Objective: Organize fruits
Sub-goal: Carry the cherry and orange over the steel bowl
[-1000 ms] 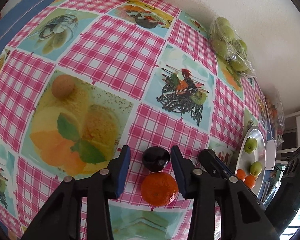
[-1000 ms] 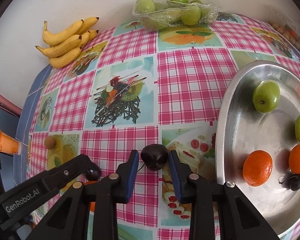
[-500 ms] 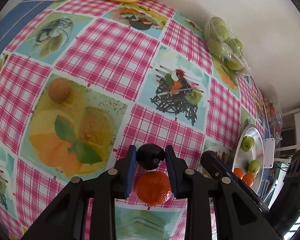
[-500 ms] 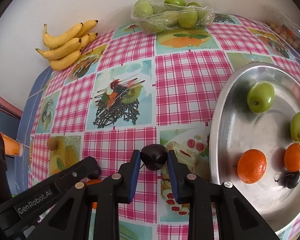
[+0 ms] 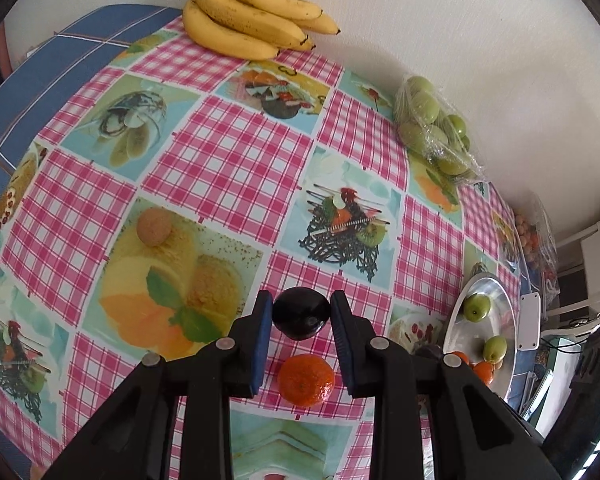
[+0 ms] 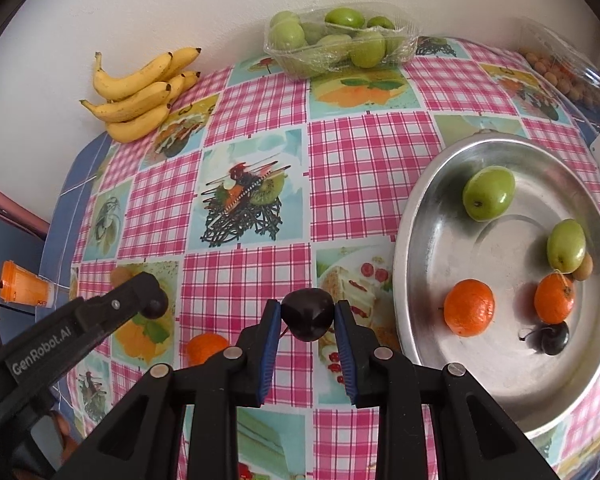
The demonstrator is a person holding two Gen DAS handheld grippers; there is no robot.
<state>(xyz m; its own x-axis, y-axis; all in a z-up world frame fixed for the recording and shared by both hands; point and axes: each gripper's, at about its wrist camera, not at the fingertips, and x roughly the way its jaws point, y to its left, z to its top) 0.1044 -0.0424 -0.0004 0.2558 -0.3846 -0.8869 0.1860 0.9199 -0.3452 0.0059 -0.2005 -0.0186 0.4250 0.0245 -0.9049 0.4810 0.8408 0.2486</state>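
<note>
Plum (image 5: pixel 300 317) clamped in left gripper (image 5: pixel 300 312) | second plum (image 6: pixel 308 314) clamped in right gripper (image 6: pixel 307 312), left of tray (image 6: pixel 428 216) rim | mandarin (image 6: pixel 205 347) half hidden behind right finger | bananas (image 5: pixel 248 12) cut off at top | open cloth (image 6: pixel 364 176) ahead

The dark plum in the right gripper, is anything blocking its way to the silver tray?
Nothing visible does. The right gripper holds the dark plum, and only bare tablecloth lies before the silver tray.
</note>
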